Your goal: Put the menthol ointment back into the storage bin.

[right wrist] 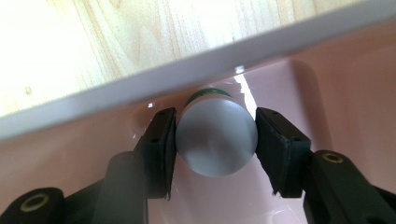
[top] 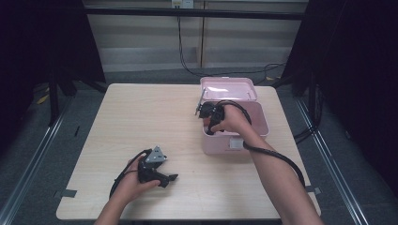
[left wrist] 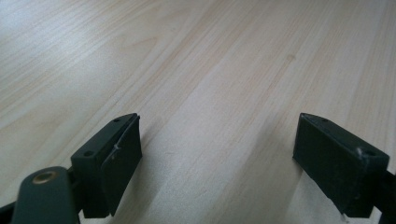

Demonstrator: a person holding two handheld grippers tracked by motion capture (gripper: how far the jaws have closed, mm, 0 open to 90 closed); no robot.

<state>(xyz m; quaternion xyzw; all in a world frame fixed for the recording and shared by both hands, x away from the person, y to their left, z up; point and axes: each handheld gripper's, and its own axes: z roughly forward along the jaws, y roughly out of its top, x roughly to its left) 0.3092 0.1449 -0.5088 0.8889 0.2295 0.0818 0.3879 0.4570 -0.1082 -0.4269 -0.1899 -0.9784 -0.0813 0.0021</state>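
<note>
Reaching into the open pink box (top: 256, 124), the right gripper (right wrist: 215, 140) clamps a grey-capped green cylinder (right wrist: 215, 140). The left gripper (left wrist: 217, 158) rests on the wooden table (top: 141, 117), jaws wide apart.

In the right gripper view the grey-capped green object (right wrist: 216, 137) between the jaws hides its own body behind its cap, so what it is stays unclear, while in the high view the hand (top: 233, 119) covers the pink box (top: 256, 133) interior at centre right.
</note>
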